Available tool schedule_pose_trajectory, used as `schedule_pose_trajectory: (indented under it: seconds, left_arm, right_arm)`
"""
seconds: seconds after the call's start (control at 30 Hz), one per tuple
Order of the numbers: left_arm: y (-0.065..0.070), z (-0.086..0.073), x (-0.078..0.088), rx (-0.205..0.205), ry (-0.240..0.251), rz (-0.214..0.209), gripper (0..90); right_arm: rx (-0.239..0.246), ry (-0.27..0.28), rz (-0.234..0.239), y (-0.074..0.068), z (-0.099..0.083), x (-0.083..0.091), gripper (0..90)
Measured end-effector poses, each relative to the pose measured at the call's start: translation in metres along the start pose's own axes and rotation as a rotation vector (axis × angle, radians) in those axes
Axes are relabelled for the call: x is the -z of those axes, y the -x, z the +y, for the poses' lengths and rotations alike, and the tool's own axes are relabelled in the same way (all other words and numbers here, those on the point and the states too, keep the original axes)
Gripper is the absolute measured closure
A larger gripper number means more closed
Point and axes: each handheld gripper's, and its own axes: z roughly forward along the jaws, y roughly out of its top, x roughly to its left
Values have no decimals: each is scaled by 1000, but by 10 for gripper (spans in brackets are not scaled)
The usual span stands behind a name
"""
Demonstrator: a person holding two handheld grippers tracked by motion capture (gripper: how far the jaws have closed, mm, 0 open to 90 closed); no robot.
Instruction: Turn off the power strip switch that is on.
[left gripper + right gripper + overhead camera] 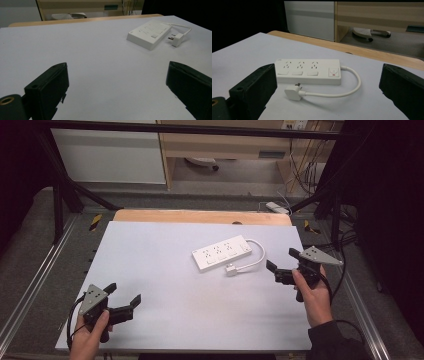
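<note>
One white power strip (pixel 222 253), unplugged.

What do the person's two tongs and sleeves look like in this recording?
Both tongs are black, with two blocky jaws. The left tongs and the right tongs each carry a grey three-cornered plate on top and trail a black cable. A dark sleeve covers the right forearm. A small brass-coloured hole shows by a jaw in both gripper views.

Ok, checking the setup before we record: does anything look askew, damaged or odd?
Nothing looks damaged or spilled. The power strip lies at an angle to the table edges, and its plug lies loose beside it, not plugged in. Both grippers, left and right, are open and holding nothing.
</note>
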Motion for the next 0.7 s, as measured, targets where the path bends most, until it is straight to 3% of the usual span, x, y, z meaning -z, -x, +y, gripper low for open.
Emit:
schedule_pose_trajectory:
  seconds: [0.7]
  left_arm:
    - [0, 0, -1, -2, -8, -5, 44]
  right_arm:
    - [42, -19, 40, -9, 19, -29, 17]
